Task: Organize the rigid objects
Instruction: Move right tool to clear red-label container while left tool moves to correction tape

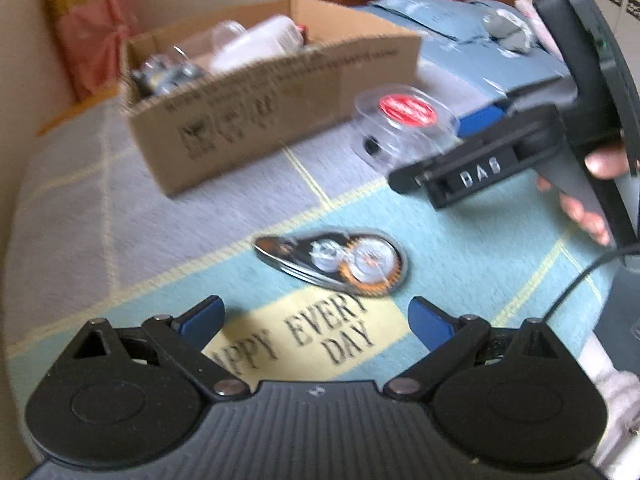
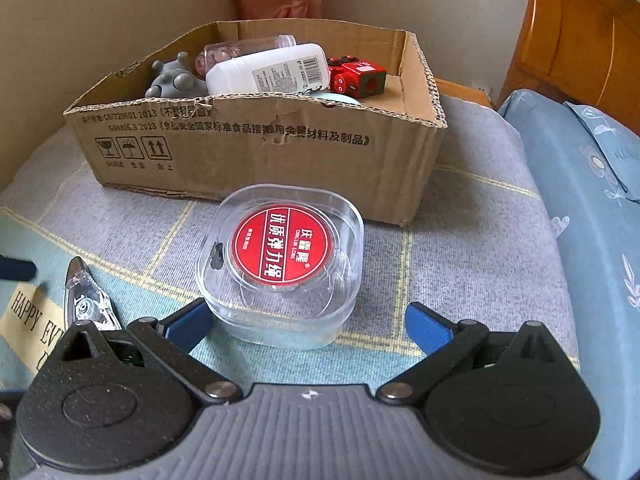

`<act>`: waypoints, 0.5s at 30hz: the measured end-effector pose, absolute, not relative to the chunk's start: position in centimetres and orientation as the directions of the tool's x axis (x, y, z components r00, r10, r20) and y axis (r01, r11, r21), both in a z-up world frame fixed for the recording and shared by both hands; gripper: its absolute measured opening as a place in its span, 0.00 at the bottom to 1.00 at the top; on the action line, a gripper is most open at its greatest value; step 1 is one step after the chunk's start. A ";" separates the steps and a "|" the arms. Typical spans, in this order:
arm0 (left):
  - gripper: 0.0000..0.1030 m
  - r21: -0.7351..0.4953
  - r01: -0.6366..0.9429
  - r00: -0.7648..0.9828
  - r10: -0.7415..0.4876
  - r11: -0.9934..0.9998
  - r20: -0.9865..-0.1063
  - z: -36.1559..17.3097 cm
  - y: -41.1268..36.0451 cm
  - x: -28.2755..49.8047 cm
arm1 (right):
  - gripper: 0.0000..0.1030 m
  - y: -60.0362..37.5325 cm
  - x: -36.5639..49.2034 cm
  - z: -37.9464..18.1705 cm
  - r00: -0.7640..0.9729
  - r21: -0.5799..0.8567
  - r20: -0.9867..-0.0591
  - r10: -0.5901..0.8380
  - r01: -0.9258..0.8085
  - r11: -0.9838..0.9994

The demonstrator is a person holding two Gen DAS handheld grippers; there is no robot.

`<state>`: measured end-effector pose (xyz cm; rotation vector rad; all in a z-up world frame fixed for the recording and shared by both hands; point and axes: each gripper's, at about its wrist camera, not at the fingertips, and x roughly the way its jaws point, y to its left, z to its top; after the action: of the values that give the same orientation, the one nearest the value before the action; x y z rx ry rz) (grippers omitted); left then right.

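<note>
Clear plastic square case with round red label (image 2: 280, 264) lying flat on the checked bed cover, just before the brown cardboard box (image 2: 256, 140), between the spread blue fingers of the right hand-held gripper (image 2: 308, 324). Left hand-held gripper (image 1: 316, 320) agape, empty, above transparent correction-tape dispenser (image 1: 336, 260)

Counts: 1 cardboard box (image 2: 256, 152); inside it 1 white bottle (image 2: 268, 70), 1 clear pinkish bottle (image 2: 236, 53), 1 grey knobbed toy (image 2: 176, 80), 1 red block toy (image 2: 356, 76). On the blanket: 1 clear case with red label (image 2: 280, 260), 1 correction tape (image 1: 336, 260). 2 grippers, one per hand.
</note>
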<state>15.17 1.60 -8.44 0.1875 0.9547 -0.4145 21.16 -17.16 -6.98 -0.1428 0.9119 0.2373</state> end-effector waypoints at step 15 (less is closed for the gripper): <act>1.00 0.000 0.519 0.499 -0.303 0.855 -0.812 -8.5 0.3 17.0 | 1.00 -17.2 21.2 -7.1 0.593 -0.020 -0.790 0.152 -0.273 0.962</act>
<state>17.03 0.35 -8.54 0.2586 0.9231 -0.5038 21.20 -17.25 -7.06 -0.1448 0.9030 0.2479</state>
